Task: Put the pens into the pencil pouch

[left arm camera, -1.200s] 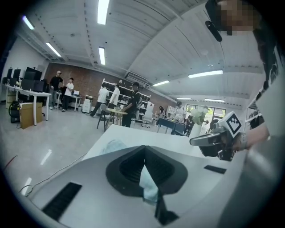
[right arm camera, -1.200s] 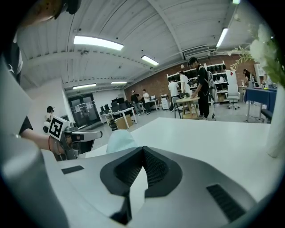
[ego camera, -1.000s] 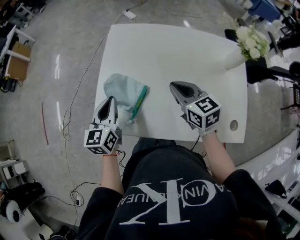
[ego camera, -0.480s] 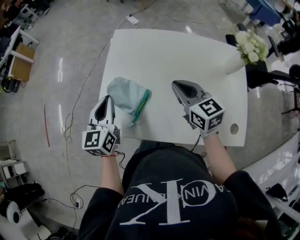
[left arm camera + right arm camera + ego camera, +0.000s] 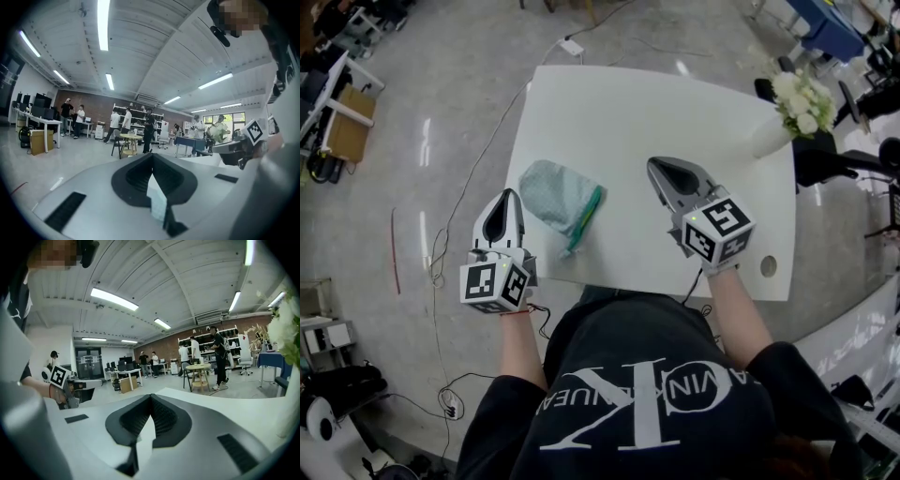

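The left tongs and right tongs are both clenched and empty, flanking the pencil pouch at centre-left of the table. What looks like a green pen sits tucked along its right edge, suggesting little remains to grasp.

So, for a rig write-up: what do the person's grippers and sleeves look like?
The left gripper and right gripper have light-grey shells tapering to black ribbed jaws. Each bears a white cube with black square markers. The person wears a black short-sleeved T-shirt with white lettering, and a thin red band at the left wrist.
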{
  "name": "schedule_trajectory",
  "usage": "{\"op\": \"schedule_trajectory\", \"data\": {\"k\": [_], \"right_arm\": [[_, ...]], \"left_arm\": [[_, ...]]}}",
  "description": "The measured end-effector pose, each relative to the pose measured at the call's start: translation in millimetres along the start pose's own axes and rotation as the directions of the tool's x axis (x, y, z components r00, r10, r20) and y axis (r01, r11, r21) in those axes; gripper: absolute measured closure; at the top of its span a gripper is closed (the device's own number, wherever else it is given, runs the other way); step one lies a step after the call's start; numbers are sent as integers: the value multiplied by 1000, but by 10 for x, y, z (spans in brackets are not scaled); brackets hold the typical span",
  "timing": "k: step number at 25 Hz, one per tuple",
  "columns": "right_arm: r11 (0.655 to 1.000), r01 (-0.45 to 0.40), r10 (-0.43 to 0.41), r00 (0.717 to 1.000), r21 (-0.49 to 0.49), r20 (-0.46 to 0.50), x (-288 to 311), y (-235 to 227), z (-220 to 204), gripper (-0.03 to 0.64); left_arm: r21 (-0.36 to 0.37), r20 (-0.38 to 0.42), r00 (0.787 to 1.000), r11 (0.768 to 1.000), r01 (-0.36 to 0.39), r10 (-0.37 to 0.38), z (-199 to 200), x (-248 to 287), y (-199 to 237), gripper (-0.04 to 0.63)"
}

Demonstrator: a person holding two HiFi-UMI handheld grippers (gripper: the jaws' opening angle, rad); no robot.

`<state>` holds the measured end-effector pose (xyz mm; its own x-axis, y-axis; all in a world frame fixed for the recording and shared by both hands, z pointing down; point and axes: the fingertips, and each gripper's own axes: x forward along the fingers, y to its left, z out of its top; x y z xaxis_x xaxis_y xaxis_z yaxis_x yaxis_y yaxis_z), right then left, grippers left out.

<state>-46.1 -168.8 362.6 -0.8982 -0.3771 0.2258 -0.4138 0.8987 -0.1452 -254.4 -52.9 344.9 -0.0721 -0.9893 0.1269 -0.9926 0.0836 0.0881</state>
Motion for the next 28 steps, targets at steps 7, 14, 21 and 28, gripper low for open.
{"op": "schedule_trajectory", "data": {"k": [7, 14, 21, 28], "right_arm": [[1000, -6, 6, 1000, -13, 30, 14, -8, 97, 607], [1000, -4, 5, 999, -18, 48, 29, -25, 179, 607], [1000, -9, 11, 998, -27, 66, 41, -13, 242, 607], [999, -13, 16, 997, -41, 73, 49, -5, 274, 607]], "left_arm": [[14, 31, 999, 1000, -12, 12, 141, 5, 23, 592], [29, 56, 998, 999, -25, 24, 232, 17, 41, 592], [32, 74, 997, 999, -40, 37, 305, 2, 76, 592], [32, 84, 995, 998, -50, 47, 344, -4, 99, 592]]}}
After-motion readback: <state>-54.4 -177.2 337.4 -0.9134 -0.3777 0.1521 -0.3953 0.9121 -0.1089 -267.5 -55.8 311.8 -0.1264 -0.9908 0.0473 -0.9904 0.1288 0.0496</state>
